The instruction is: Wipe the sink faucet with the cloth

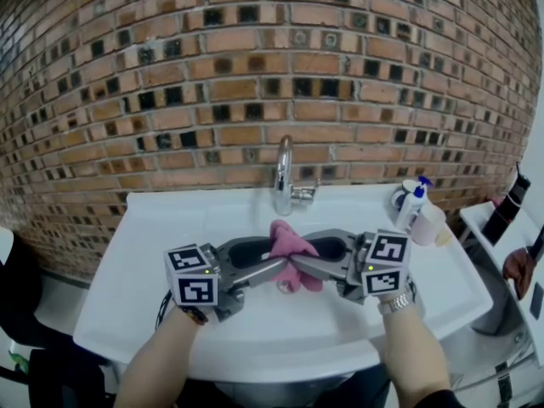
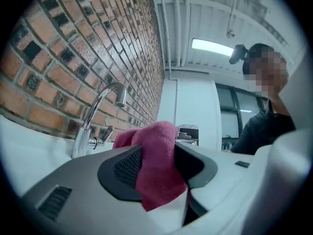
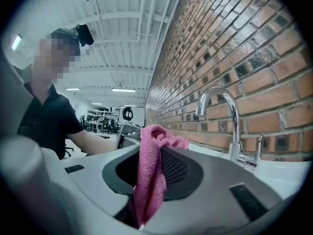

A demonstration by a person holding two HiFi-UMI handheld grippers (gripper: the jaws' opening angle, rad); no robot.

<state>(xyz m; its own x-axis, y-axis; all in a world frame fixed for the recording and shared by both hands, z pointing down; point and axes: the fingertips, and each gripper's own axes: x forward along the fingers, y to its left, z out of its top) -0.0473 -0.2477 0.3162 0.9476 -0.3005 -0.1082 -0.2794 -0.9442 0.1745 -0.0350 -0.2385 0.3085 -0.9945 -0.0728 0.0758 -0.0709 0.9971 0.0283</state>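
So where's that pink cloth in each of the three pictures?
Head view: pink cloth in the centre, over the sink, below the faucet.
Left gripper view: lower centre, between the fingers.
Right gripper view: lower centre, draped between the fingers.
Shared landmark: the chrome faucet, left of the cloth in the left gripper view, right in the other.

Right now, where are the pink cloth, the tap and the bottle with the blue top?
pink cloth (image 1: pixel 283 237): head view, on its bunched top.
tap (image 1: pixel 281 181): head view, on its upright shiny spout.
bottle (image 1: pixel 414 206): head view, on its white body.
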